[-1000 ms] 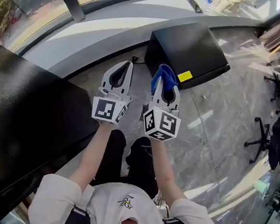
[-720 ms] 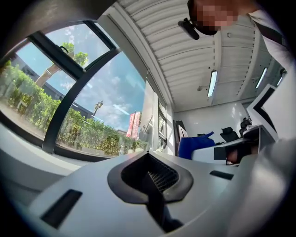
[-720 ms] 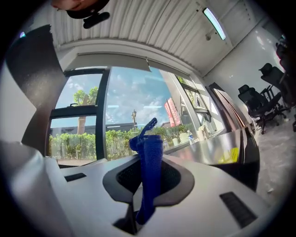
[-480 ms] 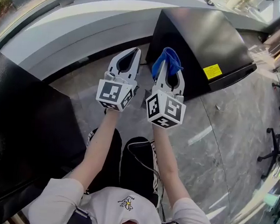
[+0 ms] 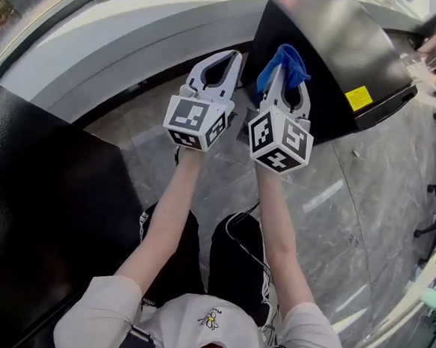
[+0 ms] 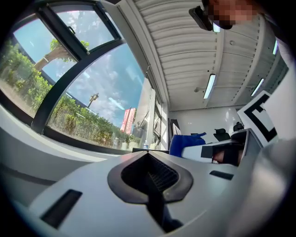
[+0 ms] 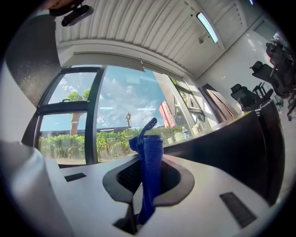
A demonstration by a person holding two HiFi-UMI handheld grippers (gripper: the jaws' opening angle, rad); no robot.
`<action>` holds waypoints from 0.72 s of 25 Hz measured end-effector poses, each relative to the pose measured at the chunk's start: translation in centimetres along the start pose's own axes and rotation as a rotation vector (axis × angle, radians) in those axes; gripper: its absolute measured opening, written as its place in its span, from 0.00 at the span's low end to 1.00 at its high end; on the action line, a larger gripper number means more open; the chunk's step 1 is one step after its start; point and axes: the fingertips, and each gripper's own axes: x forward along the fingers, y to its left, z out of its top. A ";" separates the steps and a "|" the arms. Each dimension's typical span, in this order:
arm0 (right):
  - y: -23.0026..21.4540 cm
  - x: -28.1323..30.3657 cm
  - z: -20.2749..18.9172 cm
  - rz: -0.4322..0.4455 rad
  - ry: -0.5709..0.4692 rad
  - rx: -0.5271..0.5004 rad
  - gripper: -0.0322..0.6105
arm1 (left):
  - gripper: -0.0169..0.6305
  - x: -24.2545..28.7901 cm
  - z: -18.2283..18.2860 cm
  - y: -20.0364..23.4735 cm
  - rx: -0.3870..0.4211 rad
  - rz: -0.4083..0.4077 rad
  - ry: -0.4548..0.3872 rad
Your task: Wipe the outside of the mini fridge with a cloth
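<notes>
Grey stone floor (image 5: pixel 348 240) holds the shiny black box-shaped mini fridge (image 5: pixel 340 51) just ahead — the right gripper (image 5: pixel 287 83) pinches the soft blue cloth (image 5: pixel 284 60), the left gripper (image 5: pixel 226 57) is squeezed together on nothing — so press flat and rub slowly.

Blue cloth (image 5: pixel 284 60), bunched, stands clamped in the right gripper (image 5: pixel 287 85), just before the black mini fridge (image 5: pixel 344 48)

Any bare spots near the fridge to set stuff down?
Mini fridge top is bare. Open floor in front of it, right of the person's legs. Crowded at its left edge: left gripper, right gripper with cloth.
</notes>
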 end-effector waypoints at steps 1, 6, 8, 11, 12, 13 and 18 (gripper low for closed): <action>0.2 0.1 0.0 -0.004 -0.003 0.009 0.15 | 0.03 -0.2 -0.1 0.3 0.016 0.004 0.006; 0.1 2.1 0.0 -0.037 -0.023 -0.016 0.15 | 0.03 0.6 -1.2 2.7 0.013 0.088 0.027; -0.3 3.4 -0.2 -0.072 -0.021 0.004 0.15 | 0.03 1.8 0.1 4.2 0.033 0.099 0.014; 0.2 5.4 -0.7 -0.091 -0.025 -0.023 0.15 | 0.03 2.4 1.5 5.3 0.043 0.073 -0.023; 0.5 6.2 -0.9 -0.093 -0.030 -0.052 0.15 | 0.03 2.3 1.5 5.4 0.027 0.052 -0.041; 0.7 7.0 -1.1 -0.099 -0.037 -0.081 0.15 | 0.03 2.2 1.3 5.4 0.011 0.031 -0.054; 0.7 11.0 -2.7 -0.157 -0.042 -0.156 0.15 | 0.03 1.9 -1.1 6.5 -0.007 0.011 -0.043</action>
